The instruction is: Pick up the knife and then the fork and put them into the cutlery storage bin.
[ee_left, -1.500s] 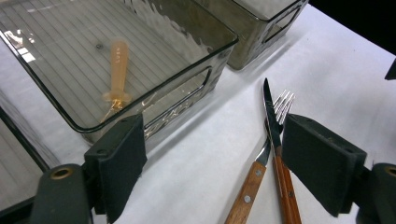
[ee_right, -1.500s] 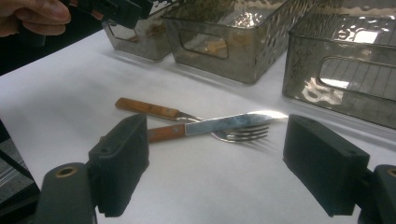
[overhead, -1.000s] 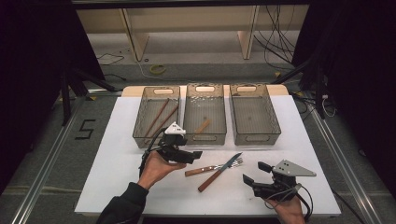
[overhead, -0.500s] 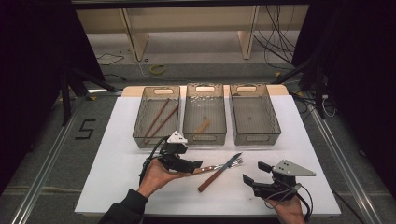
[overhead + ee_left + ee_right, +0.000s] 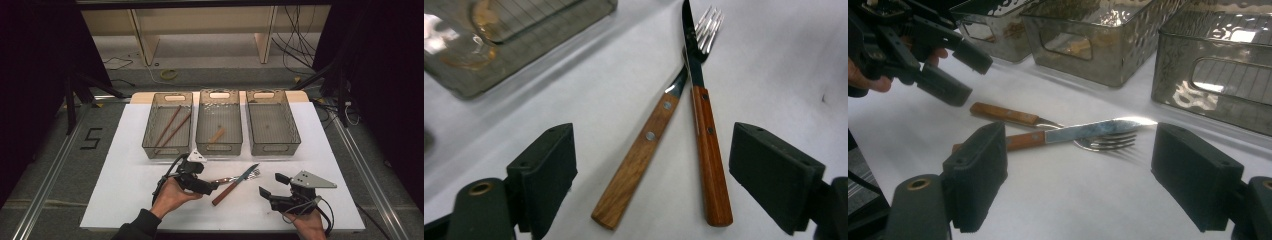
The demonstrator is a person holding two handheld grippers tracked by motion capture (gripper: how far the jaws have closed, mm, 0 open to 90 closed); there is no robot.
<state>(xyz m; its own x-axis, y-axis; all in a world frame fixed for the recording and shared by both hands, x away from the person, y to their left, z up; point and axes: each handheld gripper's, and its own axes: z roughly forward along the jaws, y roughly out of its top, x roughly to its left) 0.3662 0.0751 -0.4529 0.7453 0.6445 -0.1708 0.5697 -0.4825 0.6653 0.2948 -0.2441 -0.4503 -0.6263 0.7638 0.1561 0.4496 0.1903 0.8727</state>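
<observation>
- Left hand-held gripper [image 5: 212, 187] has its jaws spread wide apart, nothing in them. The fork [image 5: 651, 135] and knife [image 5: 704, 135] lie right ahead of it on the white tabletop [image 5: 125, 190], both wooden handles pointing back toward the jaws.
- Right hand-held gripper [image 5: 267, 192] is also spread apart and empty, sitting off to the far side of the cutlery.
- The knife blade lies across the fork's neck, so they touch there (lifting the fork 1st would probably drag the knife along).
- Both look stiff and light. Metal ends are likely slick, so I'd pinch a wooden handle mid-length, where the 2 handles splay apart.
- Plenty of bare tabletop around the left hand-held gripper. The 3 mesh bins [image 5: 219, 125] stand beyond the cutlery; their rims are the edge to clear.
</observation>
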